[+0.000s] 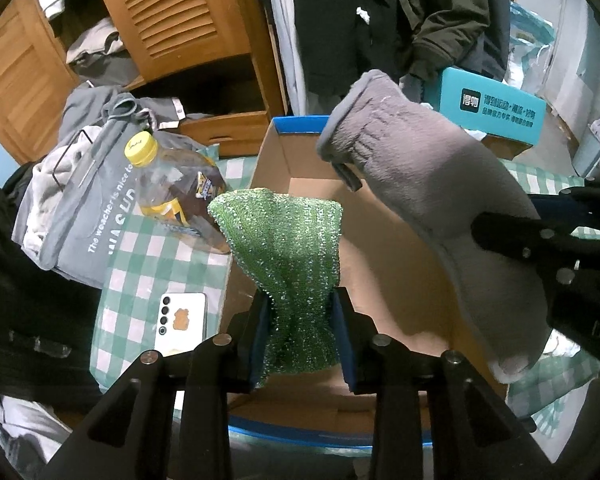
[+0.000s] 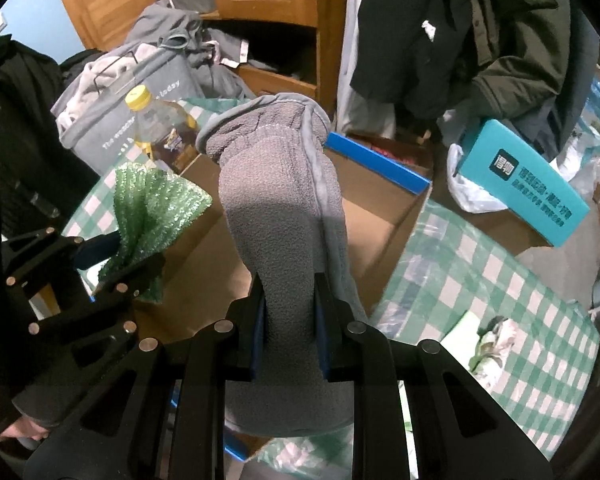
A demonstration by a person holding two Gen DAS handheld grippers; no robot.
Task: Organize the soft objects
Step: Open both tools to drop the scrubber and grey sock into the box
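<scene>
A green glittery mesh cloth (image 1: 284, 240) hangs pinched at its waist between the blue pads of my left gripper (image 1: 302, 320), above the left side of an open cardboard box (image 1: 380, 248) with a blue rim. My right gripper (image 2: 290, 320) is shut on a grey fleece sock (image 2: 276, 200), which stands up over the same box (image 2: 376, 164). In the left wrist view the sock (image 1: 432, 200) stretches across the box's right side, with the right gripper's black finger (image 1: 500, 236) on it. The right wrist view shows the left gripper (image 2: 140, 268) holding the green cloth (image 2: 152, 204) at the box's left wall.
The box sits on a green-and-white checked cloth (image 1: 148, 264). To its left are a yellow-capped bottle (image 1: 172, 184), a white phone (image 1: 180, 320) and a pile of grey clothes (image 1: 84, 200). A teal box (image 1: 492, 108) and hanging coats stand behind. Crumpled paper (image 2: 496, 340) lies at right.
</scene>
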